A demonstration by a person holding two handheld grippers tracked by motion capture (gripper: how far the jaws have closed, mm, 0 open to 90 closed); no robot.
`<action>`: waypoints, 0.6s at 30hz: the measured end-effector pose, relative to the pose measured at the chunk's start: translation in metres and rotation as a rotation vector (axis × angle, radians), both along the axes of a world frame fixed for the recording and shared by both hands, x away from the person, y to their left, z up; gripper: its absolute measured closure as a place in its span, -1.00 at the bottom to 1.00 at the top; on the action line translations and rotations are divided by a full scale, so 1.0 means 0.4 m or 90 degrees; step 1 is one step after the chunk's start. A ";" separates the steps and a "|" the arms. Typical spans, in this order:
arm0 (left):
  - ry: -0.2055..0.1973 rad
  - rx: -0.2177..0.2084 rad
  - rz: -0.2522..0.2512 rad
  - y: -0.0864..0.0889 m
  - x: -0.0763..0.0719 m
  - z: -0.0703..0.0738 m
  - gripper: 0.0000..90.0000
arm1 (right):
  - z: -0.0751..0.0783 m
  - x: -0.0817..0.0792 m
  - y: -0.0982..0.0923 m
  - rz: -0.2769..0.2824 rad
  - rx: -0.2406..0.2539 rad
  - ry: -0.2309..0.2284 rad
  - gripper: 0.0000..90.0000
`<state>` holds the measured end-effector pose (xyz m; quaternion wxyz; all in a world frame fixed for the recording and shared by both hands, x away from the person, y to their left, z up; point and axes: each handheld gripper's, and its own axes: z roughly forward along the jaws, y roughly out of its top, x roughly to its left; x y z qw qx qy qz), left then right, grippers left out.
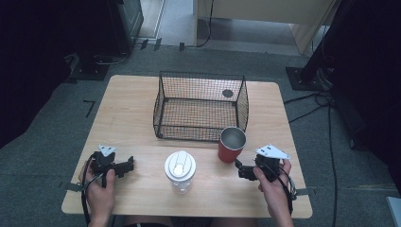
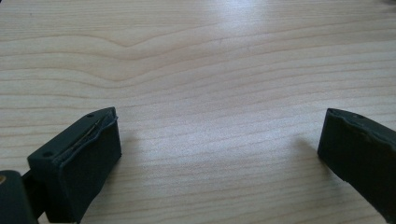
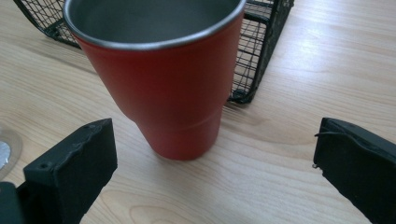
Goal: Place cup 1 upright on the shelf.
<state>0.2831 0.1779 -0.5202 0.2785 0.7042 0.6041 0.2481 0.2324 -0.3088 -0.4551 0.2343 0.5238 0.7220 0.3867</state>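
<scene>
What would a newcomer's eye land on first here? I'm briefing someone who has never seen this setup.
Probably the red cup, upright at the near right corner of the black wire basket mid-table, with the open right claw just short of it. Next, the clear tumbler with a white lid at the front centre, between the claws.

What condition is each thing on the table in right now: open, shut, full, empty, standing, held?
red cup: upright, open top, looks empty, not held.
clear bottle: upright, white lid on, not held.
wire basket: upright, open top, empty.
left gripper: open, holding nothing.
right gripper: open, aimed at the red cup, not touching it.
</scene>
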 end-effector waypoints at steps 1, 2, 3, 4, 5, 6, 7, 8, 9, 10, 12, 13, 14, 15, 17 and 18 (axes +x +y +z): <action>0.000 0.000 0.000 0.000 0.000 0.000 -1.00 | 0.001 0.002 0.003 0.002 0.000 -0.002 -1.00; 0.000 0.000 0.000 0.000 0.000 0.000 -1.00 | 0.001 0.002 0.003 0.002 0.000 -0.002 -1.00; 0.000 0.000 0.000 0.000 0.000 0.000 -1.00 | 0.004 0.006 0.009 0.004 0.001 -0.003 -1.00; 0.000 0.000 0.000 0.000 0.000 0.000 -1.00 | 0.004 0.006 0.009 0.004 0.001 -0.003 -1.00; 0.000 0.000 0.000 0.000 0.000 0.000 -1.00 | 0.006 0.010 0.016 0.007 0.002 -0.003 -1.00; 0.000 0.000 0.000 0.000 0.000 0.000 -1.00 | 0.006 0.010 0.016 0.007 0.002 -0.003 -1.00; 0.000 0.000 0.000 0.000 0.000 0.000 -1.00 | 0.007 0.013 0.019 0.008 0.002 -0.005 -1.00; 0.000 0.000 0.000 0.000 0.000 0.000 -1.00 | 0.008 0.015 0.022 0.008 0.003 -0.004 -1.00; 0.000 0.000 0.000 0.000 0.000 0.000 -1.00 | 0.009 0.017 0.025 0.009 0.003 -0.005 -1.00; 0.000 0.000 0.000 0.000 0.000 0.000 -1.00 | 0.009 0.019 0.027 0.009 0.004 -0.005 -1.00; 0.000 0.000 0.000 0.000 0.000 0.000 -1.00 | 0.011 0.024 0.033 0.009 0.008 -0.007 -1.00; 0.000 0.000 0.000 0.000 0.000 0.000 -1.00 | 0.011 0.026 0.035 0.009 0.011 -0.006 -1.00; 0.000 0.000 0.000 0.000 0.000 0.000 -1.00 | 0.012 0.028 0.038 0.010 0.010 -0.007 -1.00; 0.000 0.000 0.000 0.000 0.000 0.000 -1.00 | 0.013 0.030 0.041 0.011 0.012 -0.008 -1.00; 0.000 0.000 0.000 0.000 0.000 0.000 -1.00 | 0.014 0.036 0.048 0.011 0.018 -0.011 -1.00; 0.000 0.000 0.000 0.000 0.000 0.000 -1.00 | 0.014 0.036 0.048 0.011 0.018 -0.011 -1.00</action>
